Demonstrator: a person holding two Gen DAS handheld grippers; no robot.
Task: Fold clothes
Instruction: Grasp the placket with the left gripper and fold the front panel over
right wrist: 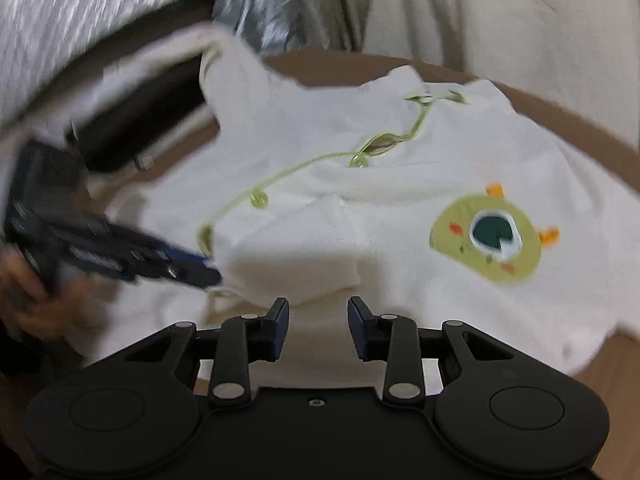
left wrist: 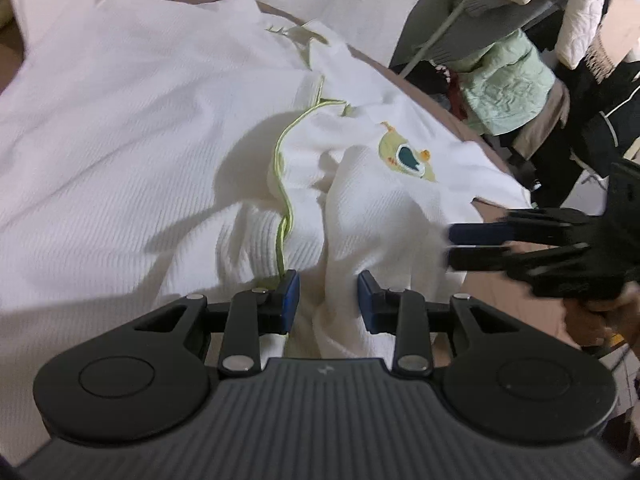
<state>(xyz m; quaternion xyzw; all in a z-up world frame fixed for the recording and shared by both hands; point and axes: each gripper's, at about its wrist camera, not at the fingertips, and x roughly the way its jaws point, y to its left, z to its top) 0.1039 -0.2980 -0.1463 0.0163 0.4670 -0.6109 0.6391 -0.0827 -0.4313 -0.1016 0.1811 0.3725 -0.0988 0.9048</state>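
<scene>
A white ribbed shirt (left wrist: 132, 152) with lime-green trim and a green bird patch (left wrist: 406, 156) lies on a brown surface; it also shows in the right wrist view (right wrist: 400, 184). My left gripper (left wrist: 328, 300) is open, its blue pads either side of a raised fold of the white cloth. My right gripper (right wrist: 318, 320) is open over the shirt's near edge, with nothing between its pads. In the left wrist view the right gripper (left wrist: 460, 246) comes in from the right at the shirt's edge. In the right wrist view the left gripper (right wrist: 204, 268) is blurred at the left.
The brown surface (left wrist: 500, 292) shows past the shirt's right edge. A pile of clothes (left wrist: 508, 80), pale green and dark, sits at the far right. White and grey bedding (right wrist: 280, 8) lies behind the shirt.
</scene>
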